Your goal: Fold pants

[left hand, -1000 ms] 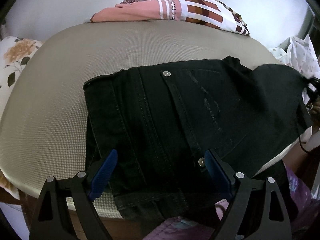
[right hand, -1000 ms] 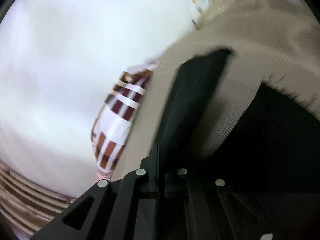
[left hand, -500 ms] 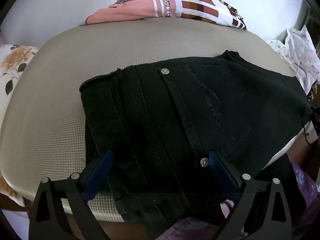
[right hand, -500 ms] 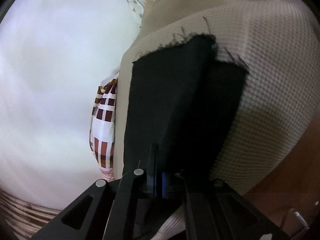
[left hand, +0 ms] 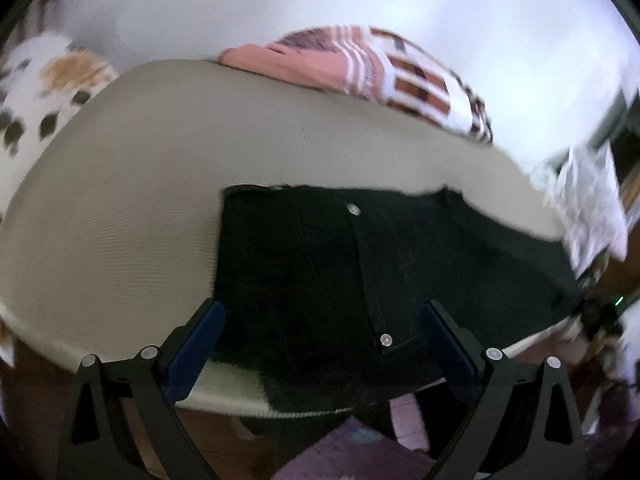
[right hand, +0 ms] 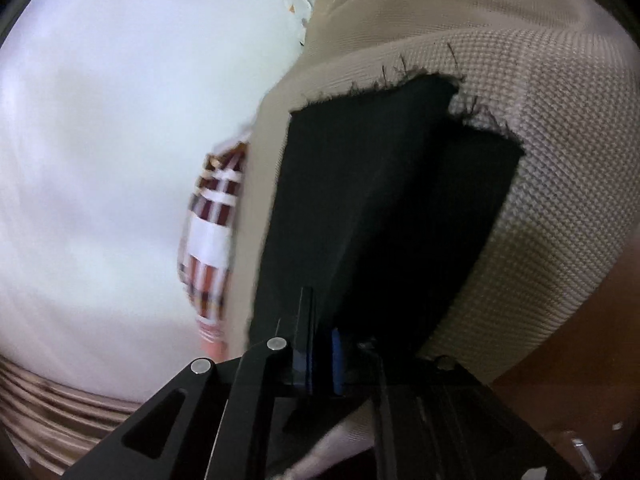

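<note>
Black pants [left hand: 340, 280] lie folded on a beige padded surface [left hand: 140, 200], waistband and rivets toward me. My left gripper [left hand: 320, 332] hovers over the near edge of the pants. Its blue pads [left hand: 196, 344] stand wide apart and touch nothing. In the right wrist view the frayed leg end of the pants [right hand: 380, 200] rests flat on the beige surface [right hand: 560, 200]. My right gripper [right hand: 320, 356] is shut on the black cloth at its near edge, the pads almost together.
A pink and brown checked garment [left hand: 380, 76] lies at the far edge of the surface, against a white wall. A floral cloth [left hand: 52, 92] sits at the left and a white patterned cloth [left hand: 592, 208] at the right. Purple fabric [left hand: 352, 452] shows below the near edge.
My left gripper opened wider, then drew back and up from the pants. My right gripper swung the leg end over and down until it lay flat on the beige surface.
</note>
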